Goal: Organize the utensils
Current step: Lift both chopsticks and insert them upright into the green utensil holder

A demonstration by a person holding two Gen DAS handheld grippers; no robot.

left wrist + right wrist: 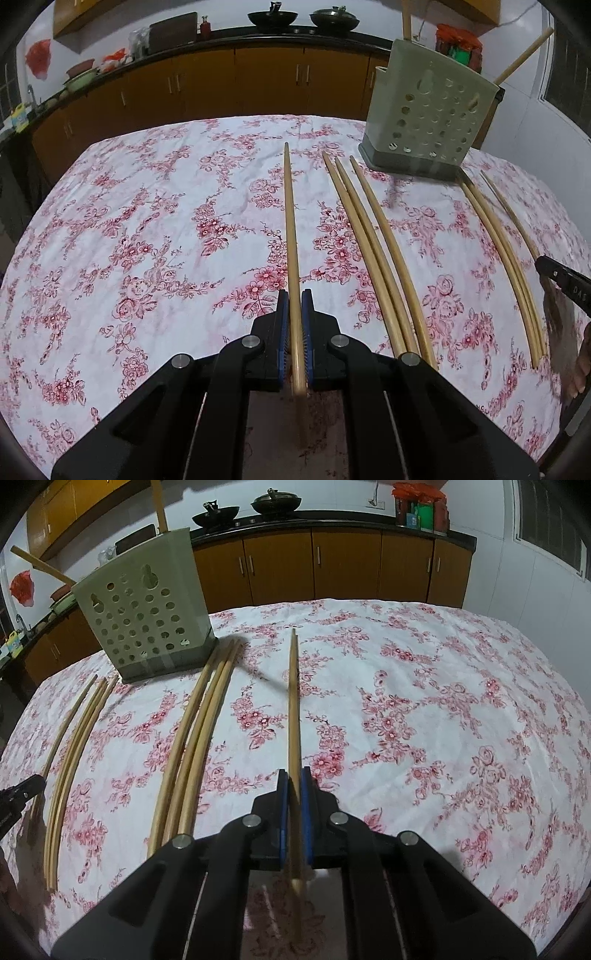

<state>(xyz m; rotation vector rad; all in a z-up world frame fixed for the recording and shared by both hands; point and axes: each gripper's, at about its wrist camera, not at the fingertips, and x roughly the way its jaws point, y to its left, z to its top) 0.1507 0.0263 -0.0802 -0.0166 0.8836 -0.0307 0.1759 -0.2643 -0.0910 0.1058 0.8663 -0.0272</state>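
My left gripper (294, 295) is shut on a wooden chopstick (291, 229) that points forward, just above the floral tablecloth. My right gripper (294, 773) is shut on another wooden chopstick (294, 701), also pointing forward. A beige perforated utensil holder (428, 118) stands at the far right in the left wrist view and at the far left in the right wrist view (147, 609); two sticks lean in it. Three loose chopsticks (373, 236) lie right of the left gripper. Three more (506, 243) lie beyond them, and these show in the right wrist view (188, 734).
The table (147, 221) has a red-and-white floral cloth. Brown kitchen cabinets (332, 565) with woks on the counter stand behind it. The right gripper's body (565, 280) shows at the right edge of the left wrist view.
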